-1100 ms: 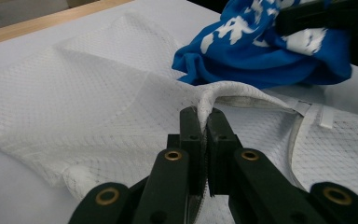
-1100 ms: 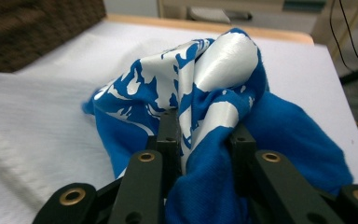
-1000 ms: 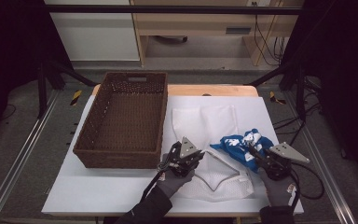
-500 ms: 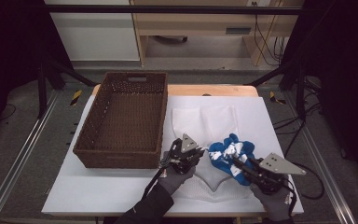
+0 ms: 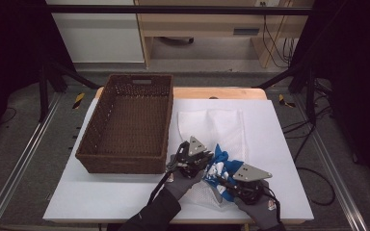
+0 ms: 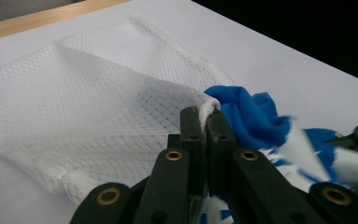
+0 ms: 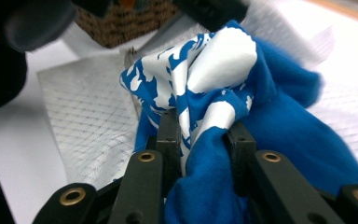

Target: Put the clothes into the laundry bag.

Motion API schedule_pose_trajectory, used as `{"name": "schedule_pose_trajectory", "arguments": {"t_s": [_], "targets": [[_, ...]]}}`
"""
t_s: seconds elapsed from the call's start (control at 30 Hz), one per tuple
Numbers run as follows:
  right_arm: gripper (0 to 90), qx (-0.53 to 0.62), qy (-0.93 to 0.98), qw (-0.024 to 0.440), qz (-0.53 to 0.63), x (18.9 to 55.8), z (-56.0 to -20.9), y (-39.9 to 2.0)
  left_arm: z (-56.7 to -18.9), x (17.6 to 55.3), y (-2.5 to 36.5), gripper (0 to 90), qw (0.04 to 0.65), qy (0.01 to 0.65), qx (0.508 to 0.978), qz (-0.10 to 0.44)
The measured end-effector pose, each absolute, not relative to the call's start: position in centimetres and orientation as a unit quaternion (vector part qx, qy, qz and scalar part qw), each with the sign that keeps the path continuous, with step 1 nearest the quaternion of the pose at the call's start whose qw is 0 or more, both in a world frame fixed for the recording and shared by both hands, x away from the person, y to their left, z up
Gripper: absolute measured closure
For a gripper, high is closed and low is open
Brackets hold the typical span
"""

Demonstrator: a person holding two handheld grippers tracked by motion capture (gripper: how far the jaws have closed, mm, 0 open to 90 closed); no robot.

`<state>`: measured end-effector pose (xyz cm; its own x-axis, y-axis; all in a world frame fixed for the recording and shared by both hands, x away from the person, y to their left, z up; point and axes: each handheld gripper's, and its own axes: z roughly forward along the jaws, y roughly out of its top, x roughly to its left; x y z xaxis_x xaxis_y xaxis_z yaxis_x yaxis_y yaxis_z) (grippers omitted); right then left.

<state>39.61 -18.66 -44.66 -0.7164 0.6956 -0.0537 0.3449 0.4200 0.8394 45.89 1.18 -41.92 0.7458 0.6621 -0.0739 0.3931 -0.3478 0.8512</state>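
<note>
A white mesh bag (image 5: 217,127) lies flat on the white table, right of the basket. My left gripper (image 5: 198,160) is shut on the bag's near edge (image 6: 204,105), lifting it a little. A blue and white patterned cloth (image 5: 221,169) is bunched beside that edge. My right gripper (image 5: 229,182) is shut on this cloth (image 7: 223,121), which bulges between its jaws. In the left gripper view the blue cloth (image 6: 256,116) sits just right of the pinched mesh (image 6: 98,102). The mesh bag (image 7: 93,121) spreads under and left of the cloth in the right gripper view.
A dark brown woven basket (image 5: 130,122), empty inside, stands on the left half of the white tabletop (image 5: 270,144). Its corner (image 7: 121,23) shows behind the cloth in the right gripper view. Metal rails run along both sides of the table.
My right gripper has carried the blue cloth leftward and nearer, up against the mesh edge held by my left gripper. The left gripper has barely moved.
</note>
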Motion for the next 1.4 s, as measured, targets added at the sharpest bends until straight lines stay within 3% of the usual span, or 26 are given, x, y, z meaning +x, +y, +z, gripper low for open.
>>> {"name": "schedule_pose_trajectory", "arguments": {"t_s": [0.43,0.53,0.6,0.73,0.9,1.03,1.07,1.13,1.2,1.4], "targets": [[65.3,0.351,0.83,0.194,0.388,41.8,-47.2,-15.6,-41.9,45.0,1.4,87.5,0.474,0.315,0.81,0.144],[52.7,0.354,0.82,0.18,0.413,41.6,-46.8,-16.0,-42.3,45.1,1.8,87.5,0.475,0.321,0.807,0.142],[49.4,0.351,0.815,0.176,0.425,41.4,-46.5,-16.3,-42.4,45.3,2.2,87.5,0.474,0.324,0.806,0.142],[32.5,0.348,0.782,0.21,0.473,40.2,-44.5,-18.5,-42.5,45.3,2.5,87.4,0.474,0.328,0.805,0.142],[25.9,0.366,0.769,0.236,0.468,41.0,-44.4,-19.7,-42.4,45.2,2.4,87.5,0.475,0.324,0.806,0.143],[31.6,0.389,0.777,0.237,0.434,42.9,-45.9,-19.3,-42.3,44.9,2.4,87.5,0.476,0.316,0.808,0.144],[44.2,0.391,0.781,0.223,0.434,43.6,-46.5,-19.0,-42.3,44.8,2.3,87.5,0.474,0.313,0.81,0.146],[60.7,0.383,0.783,0.219,0.439,43.8,-46.7,-18.7,-42.5,44.9,2.2,87.5,0.47,0.315,0.811,0.148],[71.7,0.378,0.783,0.221,0.442,43.7,-46.6,-18.8,-42.5,45.0,2.2,87.5,0.47,0.316,0.811,0.148],[76.1,0.347,0.776,0.239,0.469,41.3,-45.1,-19.7,-42.4,45.5,2.7,87.5,0.472,0.329,0.804,0.148]]}}
